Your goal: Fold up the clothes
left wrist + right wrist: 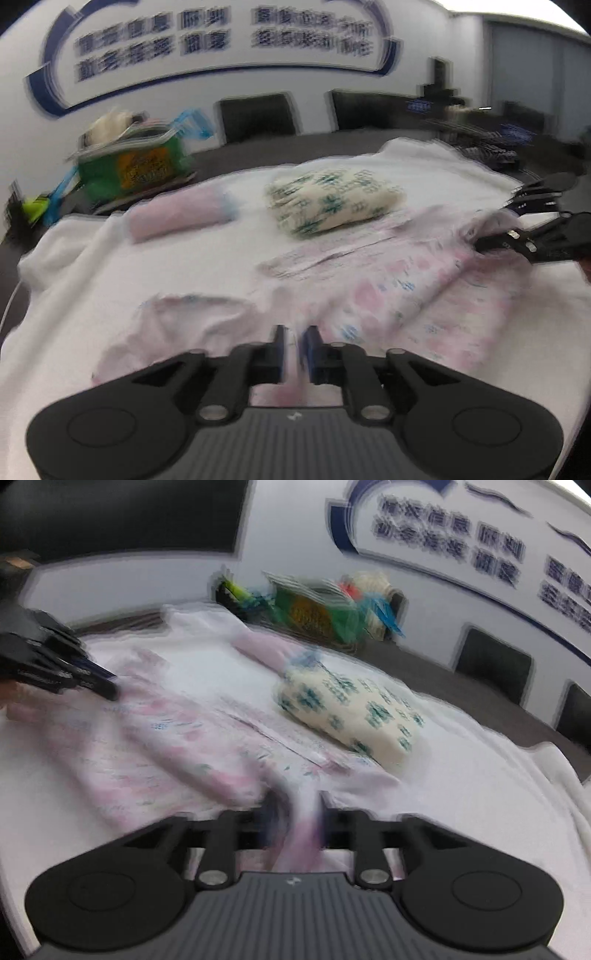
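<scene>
A pale pink printed garment (pixel 406 291) (pixel 177 746) lies spread and partly folded on the white cloth. My left gripper (pixel 295 343) is shut on its near edge, and it appears again at the left of the right wrist view (pixel 107 686). Fabric is bunched between the fingers of my right gripper (pixel 295 812), which is shut on another edge; the same gripper (pixel 480 240) shows at the right of the left wrist view. Behind lie a folded cream garment with green print (pixel 332 203) (pixel 354 716) and a folded pink garment (pixel 177 218) (pixel 266 646). Both views are motion-blurred.
A white cloth (pixel 92 266) (pixel 480 794) covers the dark table (pixel 295 147). A green bag (pixel 136 166) (pixel 314 616) with hangers and clothes stands at the back. Dark chairs (pixel 258 118) (pixel 495 661) line the wall with blue lettering.
</scene>
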